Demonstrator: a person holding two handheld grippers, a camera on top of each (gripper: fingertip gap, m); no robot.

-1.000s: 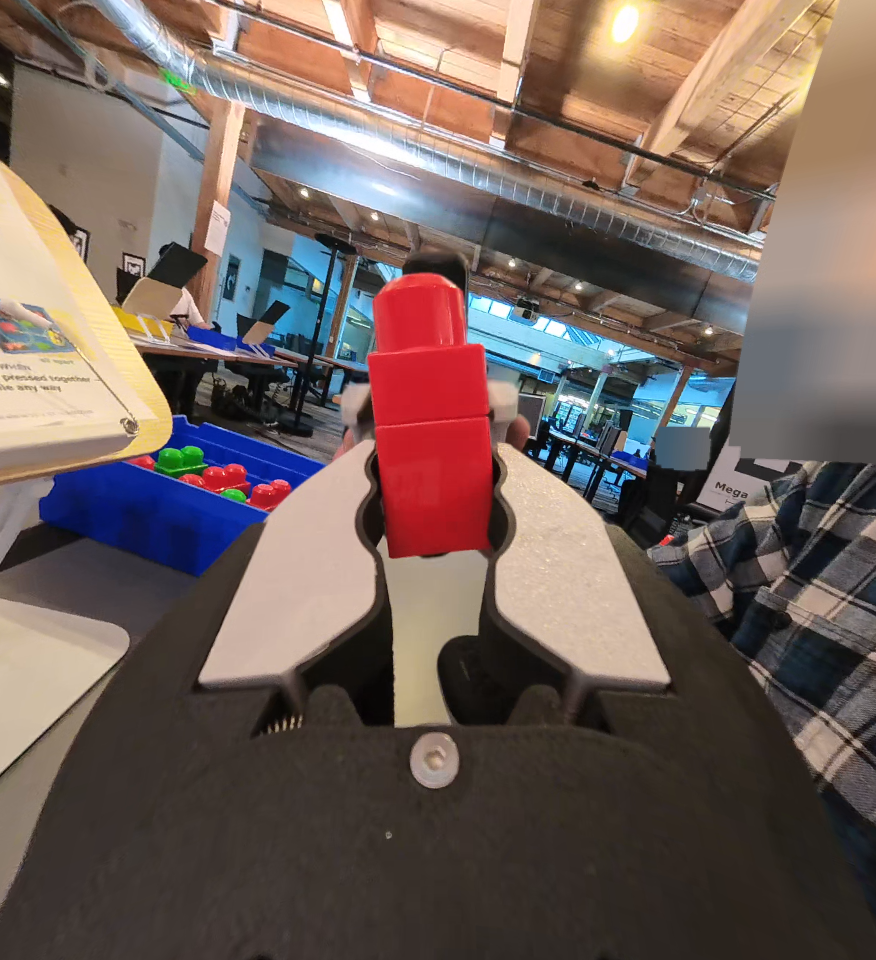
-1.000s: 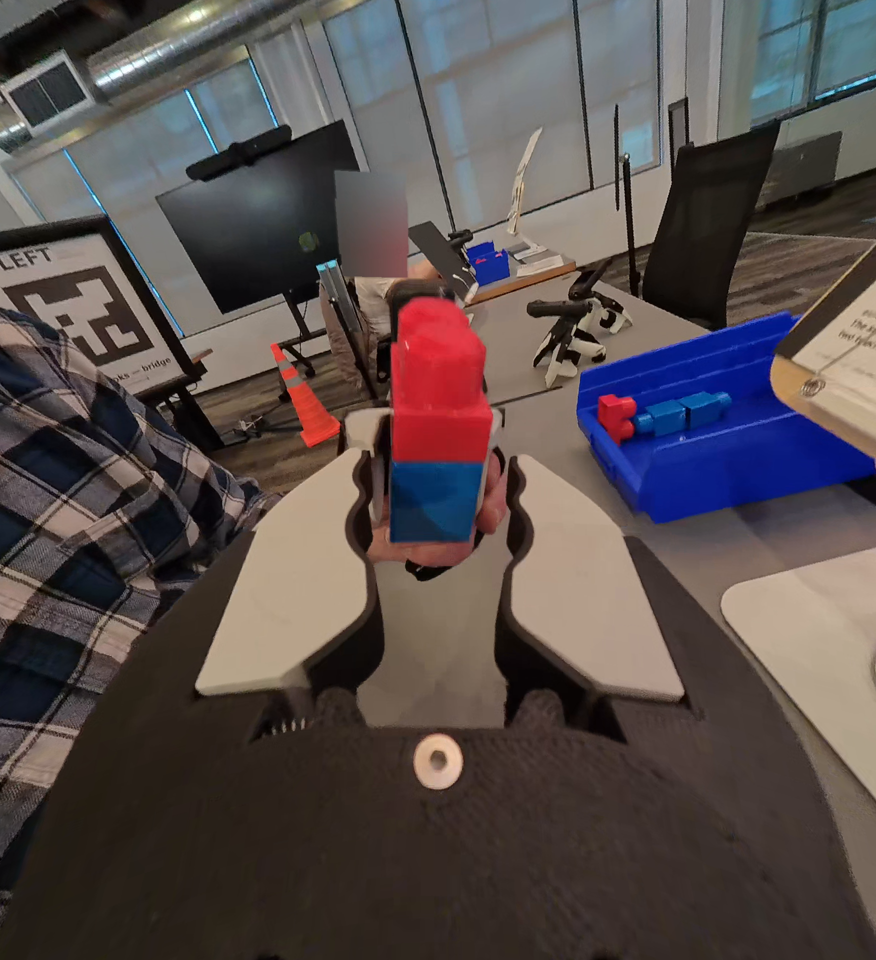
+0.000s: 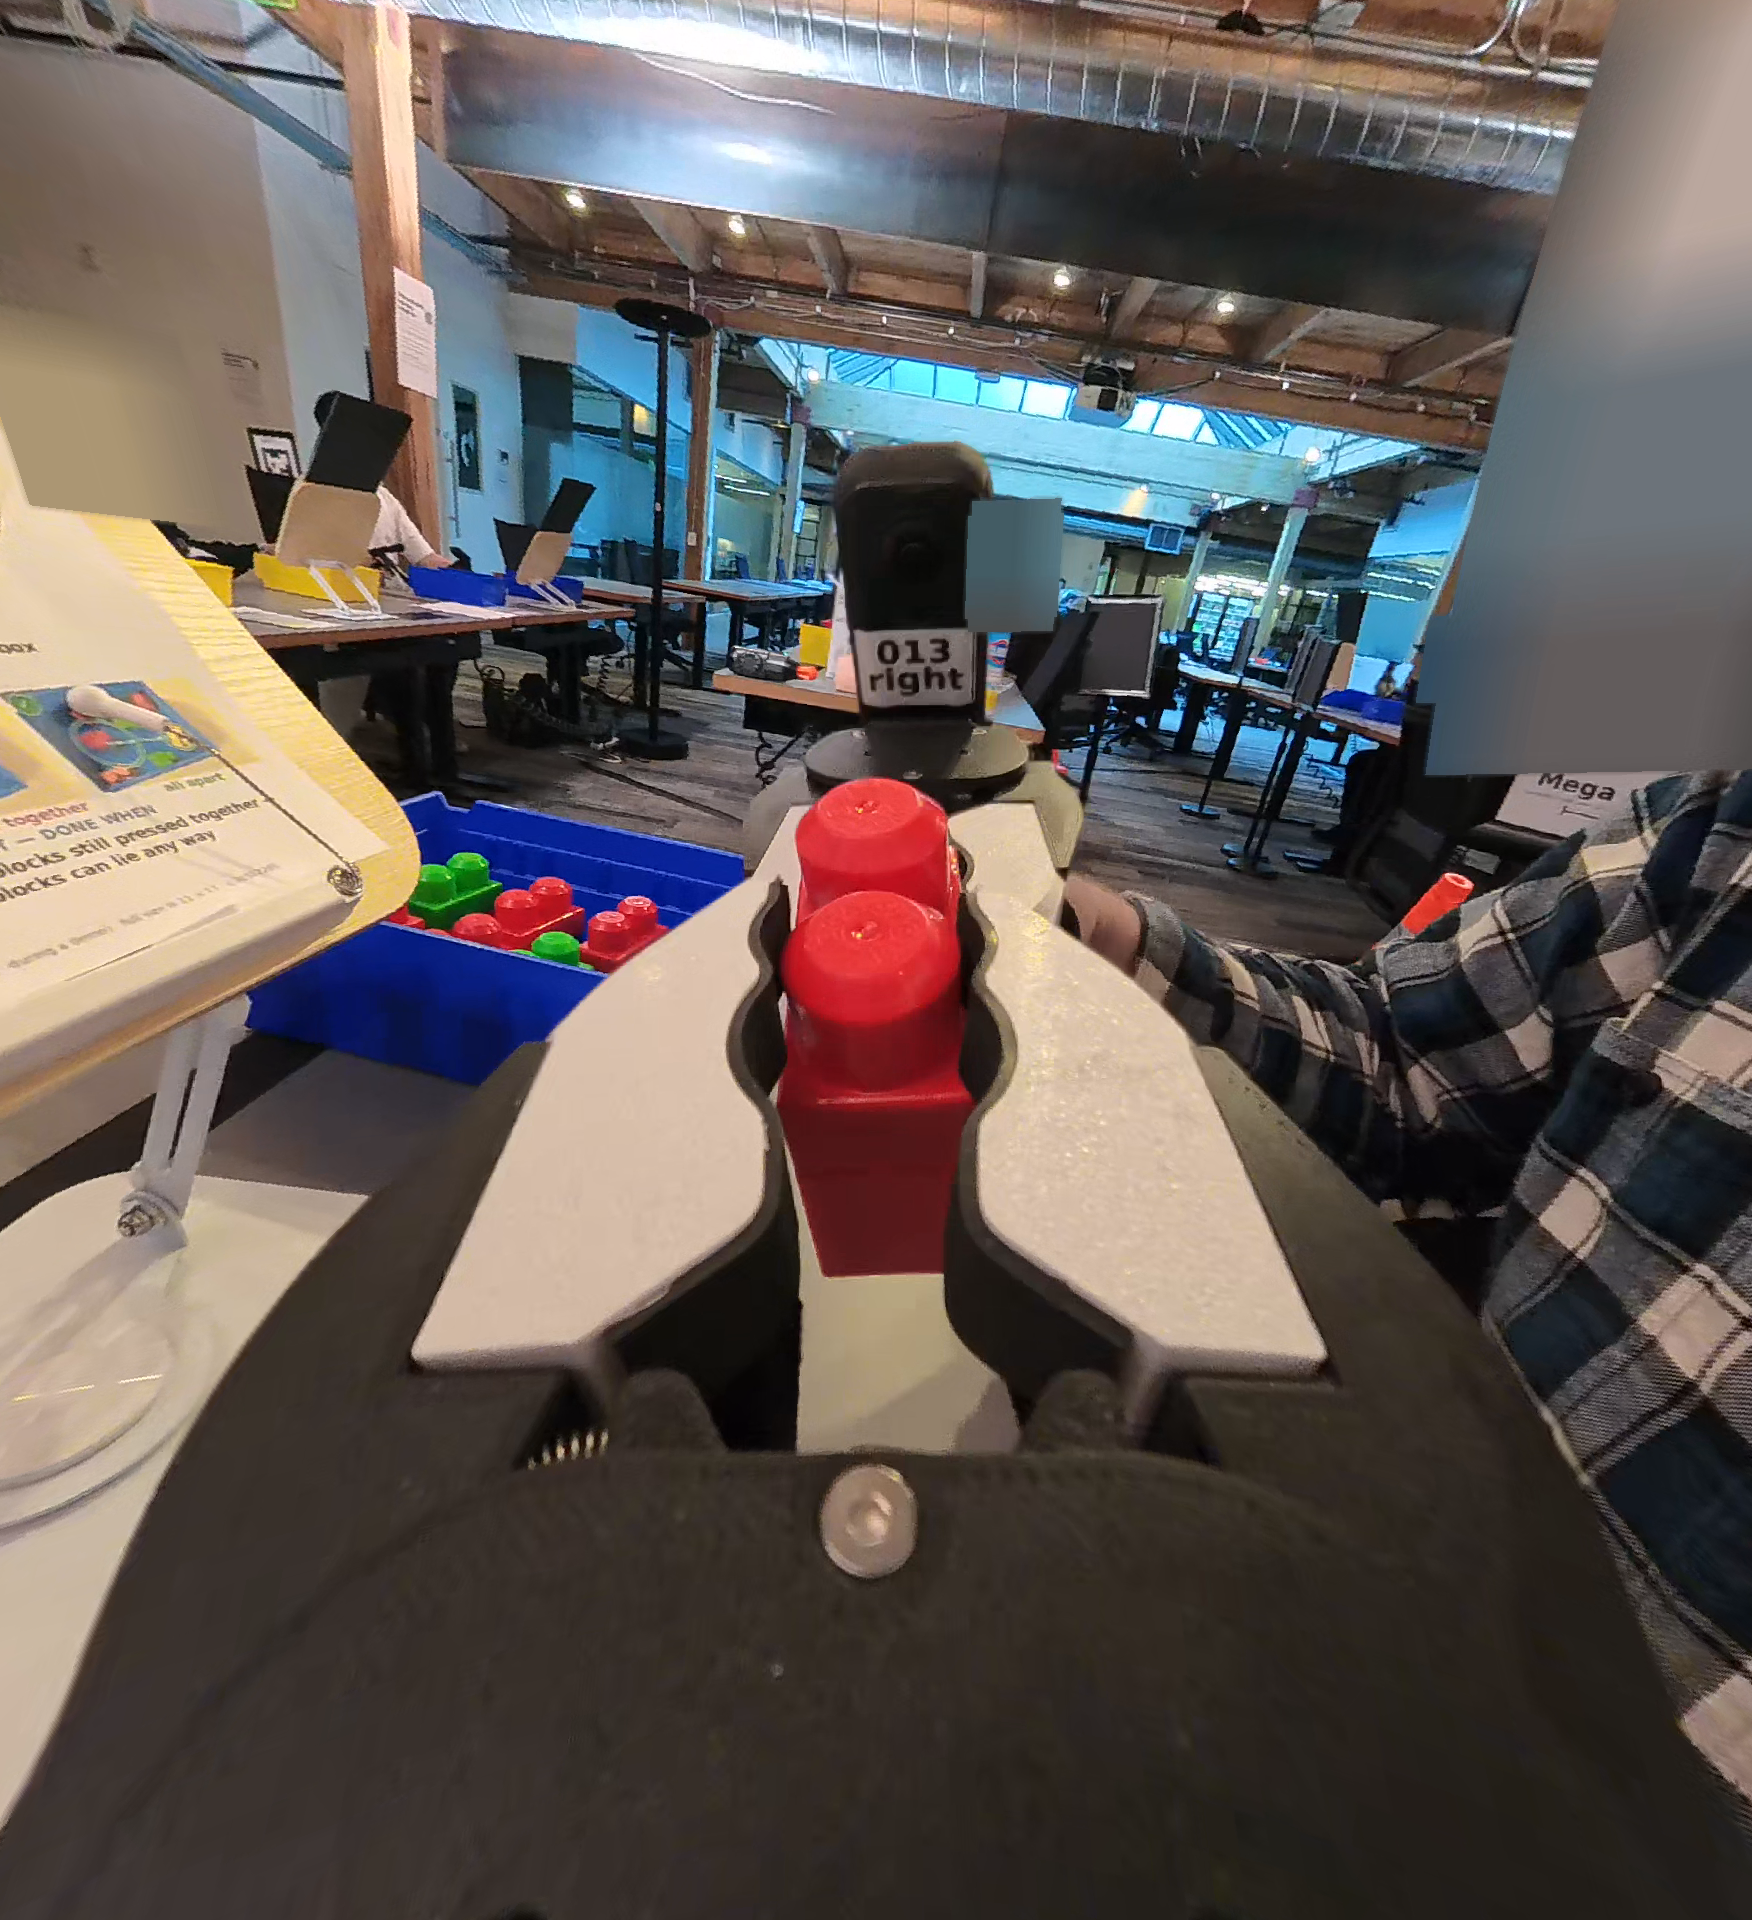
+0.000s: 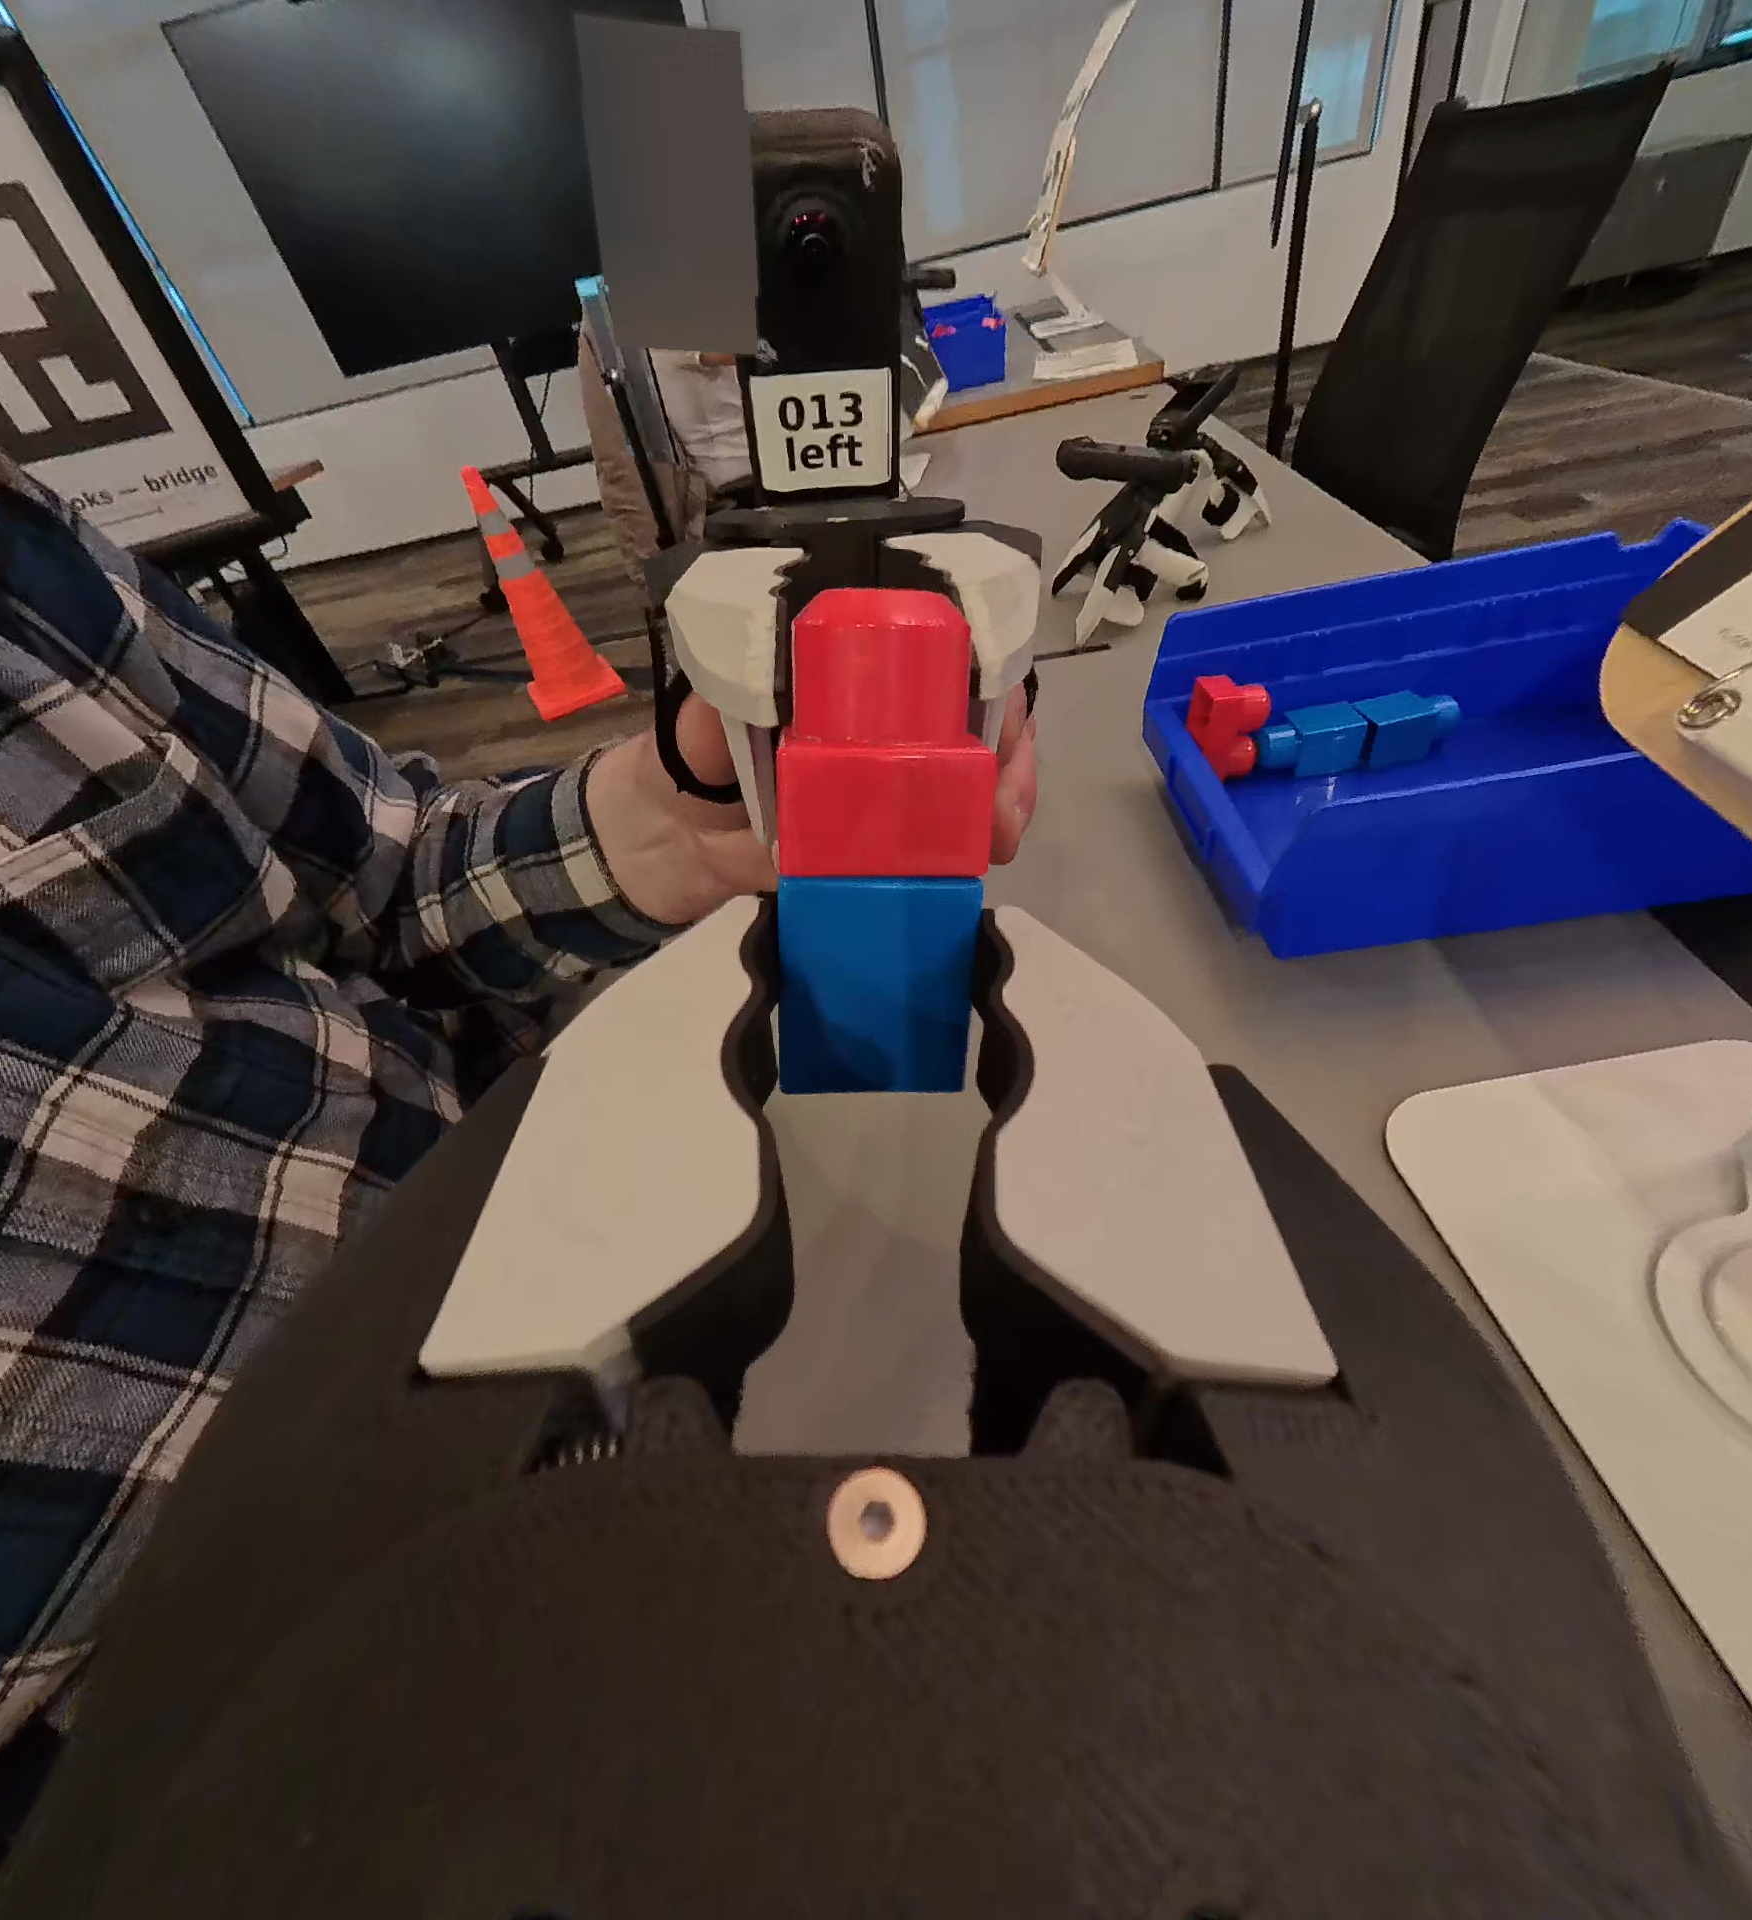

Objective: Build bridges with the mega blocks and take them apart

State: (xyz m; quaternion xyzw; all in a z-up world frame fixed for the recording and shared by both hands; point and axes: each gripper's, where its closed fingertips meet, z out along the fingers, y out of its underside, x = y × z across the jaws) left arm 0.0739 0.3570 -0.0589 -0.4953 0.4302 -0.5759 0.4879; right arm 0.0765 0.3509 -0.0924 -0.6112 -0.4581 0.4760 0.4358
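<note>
Bright, even indoor light. Ceiling spotlights [image 3: 1061,277] glare upper centre, left wrist view; daylit windows [image 4: 1038,94] wash out top of right wrist view. Strong fisheye bending at edges; background slightly soft.

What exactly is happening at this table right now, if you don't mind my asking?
A person in a plaid shirt holds a gripper in each hand, facing one another over the grey table. The left gripper clamps a red block; the right gripper clamps a blue block joined to it end to end. One blue bin holds loose red and green blocks, another a short joined piece.
</note>
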